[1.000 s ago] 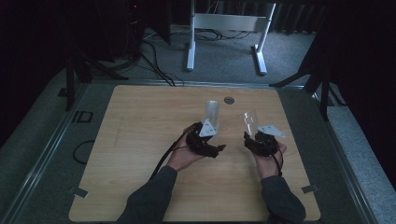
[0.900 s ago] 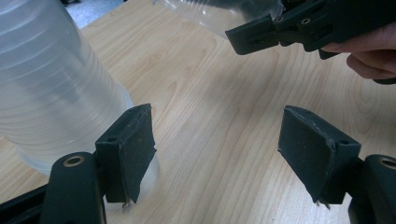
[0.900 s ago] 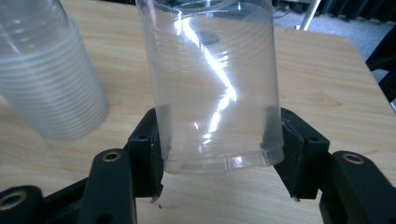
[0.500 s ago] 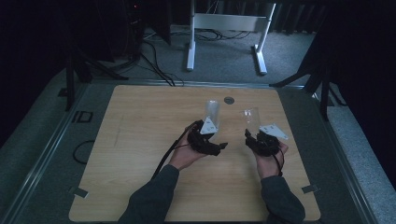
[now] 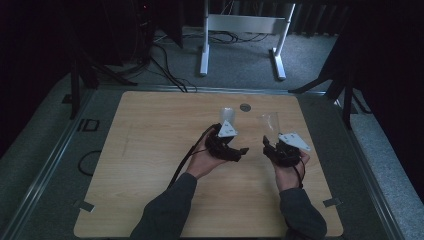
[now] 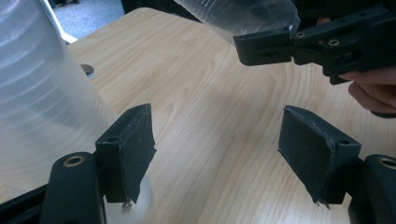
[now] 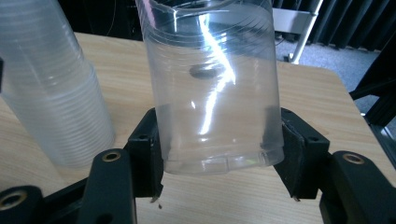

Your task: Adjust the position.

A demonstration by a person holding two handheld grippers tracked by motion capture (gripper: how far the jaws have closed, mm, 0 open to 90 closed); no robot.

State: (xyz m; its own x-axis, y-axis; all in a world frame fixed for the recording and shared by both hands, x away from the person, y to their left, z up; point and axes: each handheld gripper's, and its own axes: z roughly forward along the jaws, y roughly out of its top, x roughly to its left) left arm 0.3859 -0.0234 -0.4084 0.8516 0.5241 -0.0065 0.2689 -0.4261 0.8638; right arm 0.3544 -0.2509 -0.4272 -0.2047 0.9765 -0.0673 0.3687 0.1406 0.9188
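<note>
**Cups over a pale wooden table**

Dark floor and a white frame lie beyond your wooden table (image 5: 150,165). Your left gripper (image 6: 217,154) stands with its jaws apart and nothing between the pads; the cloudy stack of cups (image 6: 42,107) sits outside its left jaw, touching it. Your right gripper (image 7: 217,154) has its pads pressed on both sides of a single clear cup (image 7: 212,84), near its base, the cup upright. A small dark disc (image 5: 244,107) lies on the table beyond the cups.

Dim room; grey floor (image 5: 240,60); white stand (image 5: 245,25); wooden table (image 5: 150,150).
</note>
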